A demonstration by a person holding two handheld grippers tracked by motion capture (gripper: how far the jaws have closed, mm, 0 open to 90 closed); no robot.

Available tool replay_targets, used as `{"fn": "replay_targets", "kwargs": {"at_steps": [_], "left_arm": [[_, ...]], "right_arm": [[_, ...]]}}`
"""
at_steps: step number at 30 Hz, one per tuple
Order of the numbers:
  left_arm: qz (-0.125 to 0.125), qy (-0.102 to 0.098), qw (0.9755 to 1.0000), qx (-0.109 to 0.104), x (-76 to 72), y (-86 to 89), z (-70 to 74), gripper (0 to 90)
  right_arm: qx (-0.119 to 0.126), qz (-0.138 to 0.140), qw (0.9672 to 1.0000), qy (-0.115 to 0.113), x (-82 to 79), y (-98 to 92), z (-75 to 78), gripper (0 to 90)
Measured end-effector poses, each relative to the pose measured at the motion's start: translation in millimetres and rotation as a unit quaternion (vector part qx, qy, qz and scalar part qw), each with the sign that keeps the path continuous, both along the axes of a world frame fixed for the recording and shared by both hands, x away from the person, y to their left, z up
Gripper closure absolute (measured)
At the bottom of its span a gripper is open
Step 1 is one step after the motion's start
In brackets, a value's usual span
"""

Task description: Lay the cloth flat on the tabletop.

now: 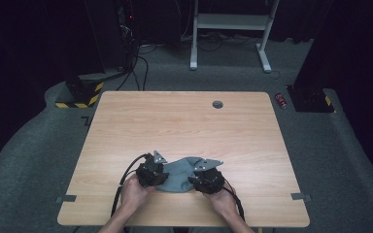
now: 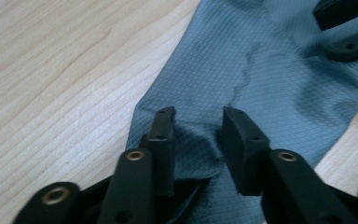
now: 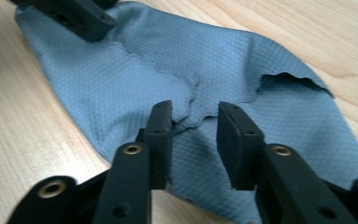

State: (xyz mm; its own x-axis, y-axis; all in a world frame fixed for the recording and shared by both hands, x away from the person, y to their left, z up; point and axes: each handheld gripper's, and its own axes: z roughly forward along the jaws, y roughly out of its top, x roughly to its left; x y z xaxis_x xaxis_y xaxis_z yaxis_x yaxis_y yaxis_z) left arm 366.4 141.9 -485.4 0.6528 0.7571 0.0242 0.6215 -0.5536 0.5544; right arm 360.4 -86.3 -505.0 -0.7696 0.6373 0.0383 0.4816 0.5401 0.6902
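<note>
On the near half of the wooden table, midway between your two hands, lies the grey-blue cloth, a crumpled, loosely folded piece with a raised crease running through its middle and one flap lifted at the edge. Everything else here is placed from that cloth. Your left gripper stands over the cloth's left end, jaws parted by a moderate gap with fabric lying beneath and between them; the pads do not press on it, so nothing is held. Your right gripper hangs over the cloth's right end in the same way, jaws partly apart above the wrinkled seam, gripping nothing.

You appear to be between grasps in a folding or flattening job, both tools lined up for a fresh pinch. The next move calls for lowering each pair of jaws until one pad slides under an edge layer, then closing on a single thickness instead of a bunch. Pick matching corners, or the cloth will twist when lifted. Beyond the cloth, the far side of the table carries a small round grommet.
</note>
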Motion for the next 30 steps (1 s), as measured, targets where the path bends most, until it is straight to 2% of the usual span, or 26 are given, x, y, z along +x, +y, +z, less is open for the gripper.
{"fn": "replay_targets", "kwargs": {"at_steps": [5, 10, 13, 15, 16, 18, 21, 23, 25, 26, 27, 28, 29, 30], "left_arm": [[-0.004, 0.01, 0.9999, 0.009, 4.5, 0.9, -2.4, 85.2], [0.002, 0.005, 1.0, 0.003, 8.0, 3.3, -2.2, 89.1], [0.018, -0.002, 0.9997, -0.014, 10.1, 9.3, 0.8, 89.3], [0.038, -0.005, 0.9986, -0.038, 13.1, 18.2, 4.5, 89.4], [0.053, -0.006, 0.9971, -0.054, 15.0, 24.2, 6.1, 89.4], [0.078, -0.01, 0.9949, -0.064, 19.7, 34.3, 7.1, 89.4], [0.107, -0.008, 0.9926, -0.056, 27.4, 45.7, 2.8, 88.8], [0.112, -0.007, 0.9925, -0.047, 29.2, 48.3, 0.6, 86.6], [0.101, -0.016, 0.9934, -0.052, 25.9, 47.1, 2.6, 76.5], [0.074, -0.029, 0.994, -0.076, 19.7, 43.6, 6.8, 71.2], [0.059, -0.039, 0.9943, -0.08, 16.5, 41.0, 9.2, 64.2], [0.04, -0.046, 0.995, -0.079, 12.3, 36.8, 12.2, 61.9], [0.031, -0.045, 0.9953, -0.079, 9.4, 32.6, 13.6, 60.0], [0.012, -0.041, 0.9967, -0.07, 6.4, 25.4, 14.8, 58.2]], "right_arm": [[-0.004, 0.011, 0.9999, 0.007, -1.1, 4.9, -3.5, 62.5], [-0.019, 0.029, 0.9993, 0.011, -4.5, 7.8, -7.2, 73.5], [-0.028, 0.046, 0.9986, 0.002, -7.8, 7.5, -7.1, 88.5], [-0.032, 0.052, 0.9981, -0.003, -10.0, 7.3, -7.3, 89.7], [-0.034, 0.056, 0.9978, -0.005, -10.5, 6.8, -7.3, 89.7], [-0.038, 0.058, 0.9976, -0.008, -11.7, 6.4, -7.0, 89.8], [-0.046, 0.059, 0.9971, -0.013, -12.5, 5.6, -6.3, 89.8], [-0.049, 0.059, 0.997, -0.014, -12.4, 5.4, -6.0, 89.7], [-0.049, 0.055, 0.9972, -0.015, -12.4, 4.8, -5.8, 89.6], [-0.045, 0.053, 0.9975, -0.014, -12.4, 4.3, -5.8, 88.6], [-0.036, 0.047, 0.9982, -0.013, -11.8, 2.8, -5.9, 84.5], [-0.036, 0.044, 0.9983, -0.012, -11.4, 2.0, -5.4, 82.6], [-0.032, 0.04, 0.9986, -0.011, -10.6, 1.2, -5.0, 80.9], [-0.028, 0.036, 0.9989, -0.008, -10.3, 0.8, -4.7, 79.3]]}}
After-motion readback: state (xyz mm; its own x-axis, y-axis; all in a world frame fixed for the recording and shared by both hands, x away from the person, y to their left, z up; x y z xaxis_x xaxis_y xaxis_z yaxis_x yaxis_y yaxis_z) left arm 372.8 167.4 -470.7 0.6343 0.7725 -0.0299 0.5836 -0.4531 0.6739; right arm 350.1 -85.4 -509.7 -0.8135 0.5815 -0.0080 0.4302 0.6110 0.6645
